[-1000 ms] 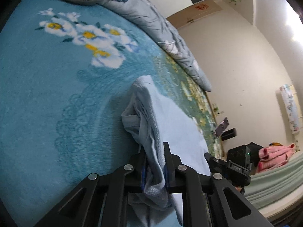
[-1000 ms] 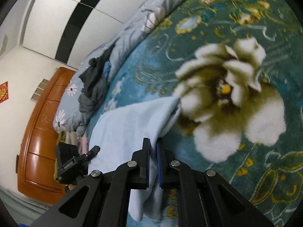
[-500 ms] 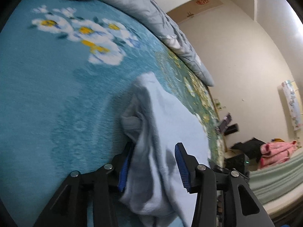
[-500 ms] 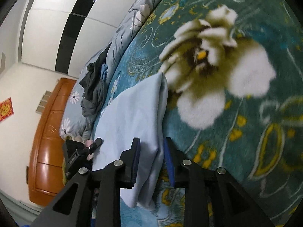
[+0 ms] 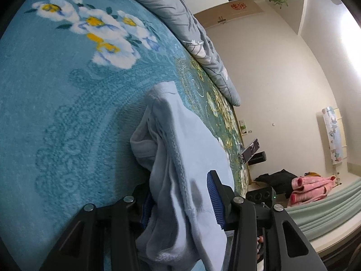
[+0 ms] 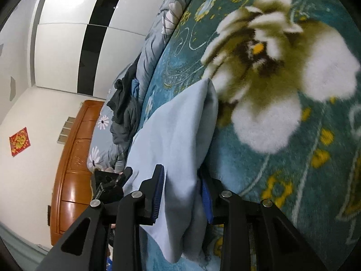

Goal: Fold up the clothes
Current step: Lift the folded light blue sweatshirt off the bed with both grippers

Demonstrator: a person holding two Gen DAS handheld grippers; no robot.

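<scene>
- The left black two-finger gripper with blue pads (image 5: 180, 199) points a bit downward. Its fingers (image 5: 215, 197) have just been opening and now stand apart. Light blue cloth (image 5: 180, 158) lies loose between them.
- The right black two-finger gripper with blue pads (image 6: 182, 194) also tips downward. Its fingers (image 6: 159, 192) have just been opening too. The same cloth hangs between them.

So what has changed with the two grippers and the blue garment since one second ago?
Both grippers let go. The left gripper and the right gripper were clamped on the light blue garment; their jaws have just been opening and now stand apart, with the cloth loose between them and settled on the floral blanket. The grey quilt stayed as it was.
</scene>
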